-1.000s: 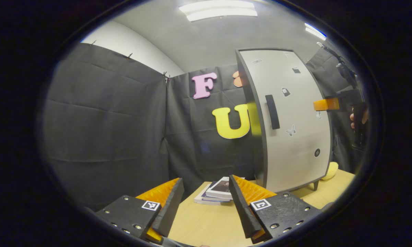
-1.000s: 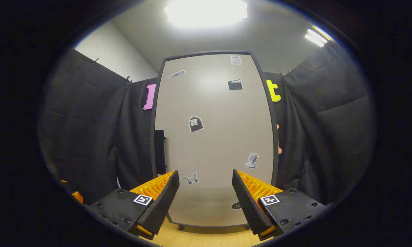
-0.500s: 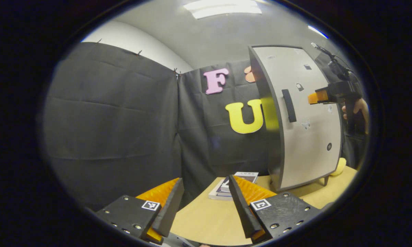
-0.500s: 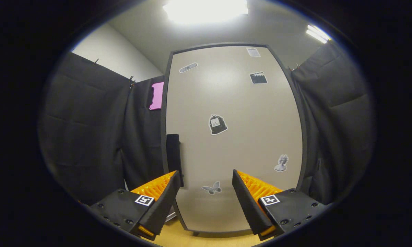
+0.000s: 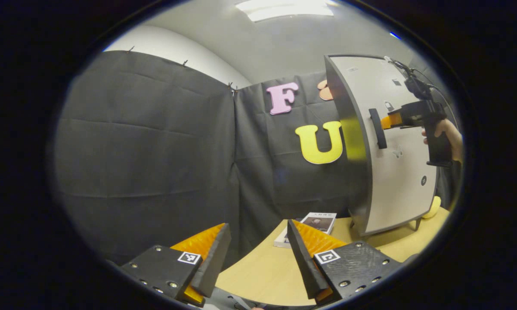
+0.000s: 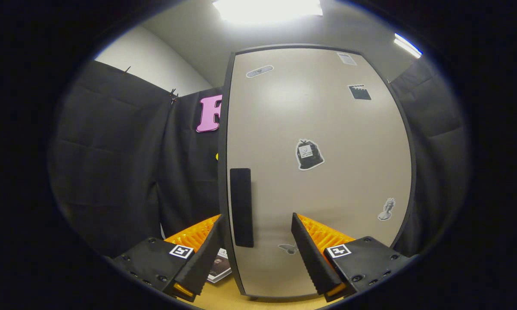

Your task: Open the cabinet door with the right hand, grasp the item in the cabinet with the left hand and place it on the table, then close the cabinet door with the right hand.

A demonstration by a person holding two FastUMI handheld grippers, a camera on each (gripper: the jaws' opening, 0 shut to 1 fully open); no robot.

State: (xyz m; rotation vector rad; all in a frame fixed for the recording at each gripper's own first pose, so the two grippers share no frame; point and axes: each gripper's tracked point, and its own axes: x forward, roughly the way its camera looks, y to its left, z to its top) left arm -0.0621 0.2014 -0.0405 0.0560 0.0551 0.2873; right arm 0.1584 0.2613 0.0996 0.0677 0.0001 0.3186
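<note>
In the right gripper view the cabinet door [image 6: 318, 172] stands shut and upright straight ahead, its dark vertical handle [image 6: 242, 206] near the door's left edge, at about 11 o'clock from the right gripper [image 6: 256, 247]. The jaws are spread wide with nothing between them — the handle sits just inside the left finger, apart from both. In the left gripper view the left gripper [image 5: 256, 258] hangs over the table [image 5: 262, 275], jaws wide and empty, with a stack of books [image 5: 312, 224] at 1 o'clock beside the cabinet's foot. The item inside the cabinet is hidden behind the door — the right gripper, held by a hand [image 5: 445, 133], points at the handle at 2 o'clock.
</note>
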